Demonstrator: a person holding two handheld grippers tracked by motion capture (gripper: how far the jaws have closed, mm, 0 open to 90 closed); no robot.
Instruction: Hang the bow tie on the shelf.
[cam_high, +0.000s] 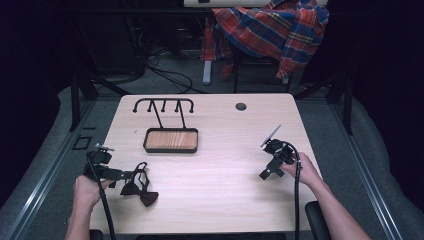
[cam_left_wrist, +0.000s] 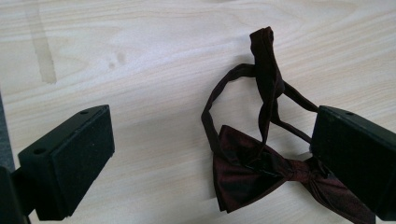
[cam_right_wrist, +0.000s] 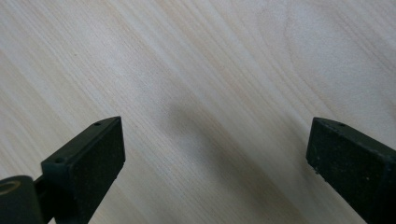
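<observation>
My left tongs gaped wide beside the bow tie at the frame's lower right; I judged centring over its knot best. Right tongs hung open, empty.

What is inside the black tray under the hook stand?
The tray shows just its wooden floor, with the stand's two rods rising from its back edge. The bow tie lies outside, by the left tongs.

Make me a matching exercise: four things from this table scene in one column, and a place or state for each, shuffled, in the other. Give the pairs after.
Things:
1. bow tie
2. stand with wooden tray
3. right gripper
4. plaid shirt

Places or states:
A. draped over a chair beyond the table
B. open above bare wood
C. lying at the left gripper
D. upright at the table's far left

Pairs: 1-C, 2-D, 3-B, 4-A
</observation>
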